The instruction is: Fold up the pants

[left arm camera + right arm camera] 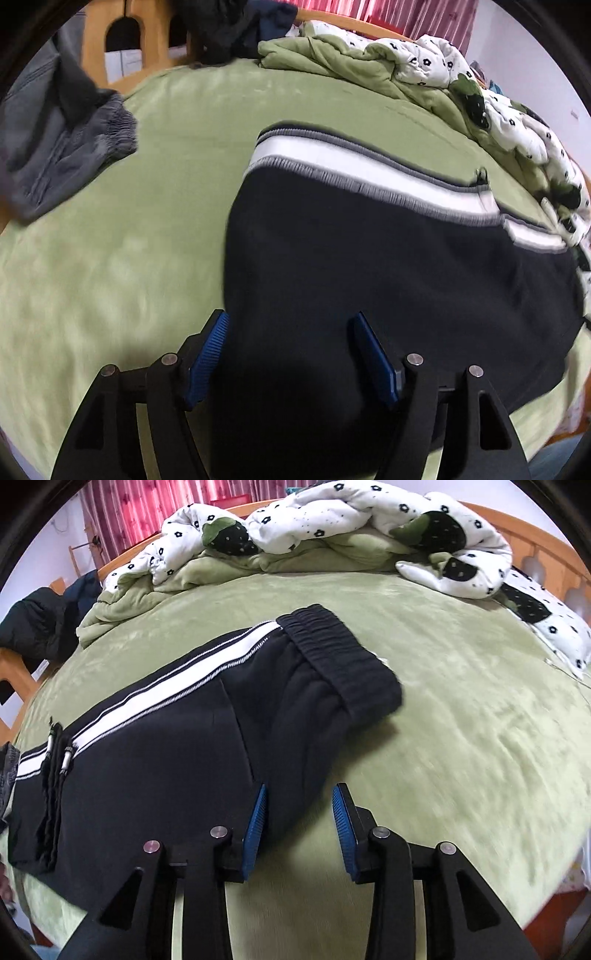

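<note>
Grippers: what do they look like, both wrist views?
Same build on both: the left gripper and right gripper have matte black angular linkage arms with triangular cut-outs, round silver pivot pins, and blue ribbed pads lining the jaws. No cables or markings visible.

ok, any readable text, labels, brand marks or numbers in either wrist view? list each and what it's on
None readable in either view.
The black pants show only a white side stripe, no logo or tag.
The quilt carries a flower print, no lettering.
The grey garment shows no lettering.

Green bedsheet point(461, 709), rumpled flowered quilt point(332, 513), grey garment point(62, 147), red curtain point(147, 513)
</note>
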Demonstrator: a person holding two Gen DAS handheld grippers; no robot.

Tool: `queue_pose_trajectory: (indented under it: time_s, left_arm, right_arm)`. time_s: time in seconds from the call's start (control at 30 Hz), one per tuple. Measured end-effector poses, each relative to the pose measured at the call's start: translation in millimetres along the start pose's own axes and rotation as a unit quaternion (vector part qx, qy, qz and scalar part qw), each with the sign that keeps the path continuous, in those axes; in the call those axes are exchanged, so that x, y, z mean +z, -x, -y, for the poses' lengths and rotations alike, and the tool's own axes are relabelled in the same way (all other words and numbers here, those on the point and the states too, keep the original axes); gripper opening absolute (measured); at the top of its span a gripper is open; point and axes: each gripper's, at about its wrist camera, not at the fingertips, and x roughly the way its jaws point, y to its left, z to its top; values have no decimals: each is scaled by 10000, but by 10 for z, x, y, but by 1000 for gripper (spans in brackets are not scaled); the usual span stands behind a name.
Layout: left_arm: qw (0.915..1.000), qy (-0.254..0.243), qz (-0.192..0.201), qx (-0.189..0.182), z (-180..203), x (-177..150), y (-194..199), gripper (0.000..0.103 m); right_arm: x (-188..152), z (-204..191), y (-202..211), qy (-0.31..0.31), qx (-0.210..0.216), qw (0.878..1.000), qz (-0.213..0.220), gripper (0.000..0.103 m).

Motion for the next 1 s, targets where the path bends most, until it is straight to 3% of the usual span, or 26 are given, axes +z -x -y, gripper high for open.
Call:
queue_pose_trajectory:
  time_s: [0.07,0.2,0.37,0.47,0.57,0.67,0.7,0.73,0.8,0.93,1.0]
  left_arm:
    - [9991,251,115,-333,-90,-155,123,71]
    - [9938,678,-39,-877,-290,-328,319,72]
    - [9965,541,179,-608,-351,-457,607,72]
    - [9956,660,174,-645,-378,-514,693,72]
    - [9939,814,202,-723,-462,-540,751,72]
    - [9918,963,240,-805,-553,-580,782,72]
    - [9902,1045,239,-894,-582,-580,769,72]
    - [9881,1156,215,-991,-617,-595,753,72]
    - [9817,1469,135,-1207,-659,-586,663,72]
    - [9668,1975,-47,-1621,-691,-581,425,71]
    - [9635,2091,-23,-1673,-654,-584,347,70]
  right_arm:
    - [-56,-12,145,-10,-17,10000,18,36]
    - [-101,-180,414,163,-35,9996,240,36]
    - [12,-559,582,152,485,9969,597,39]
    - [21,-872,478,383,749,9944,635,39]
    - [-52,-1118,217,546,1074,9917,455,39]
    - [-208,-1223,-212,577,1178,9912,-178,40]
    - [-297,-1241,-400,602,1083,9910,-514,40]
    - [-344,-1255,-443,644,1031,9912,-521,40]
    - [-403,-1303,-370,863,942,9914,-276,40]
    - [-352,-1302,-206,858,1004,9905,-387,40]
    - [-281,-1271,-36,873,960,9913,-230,40]
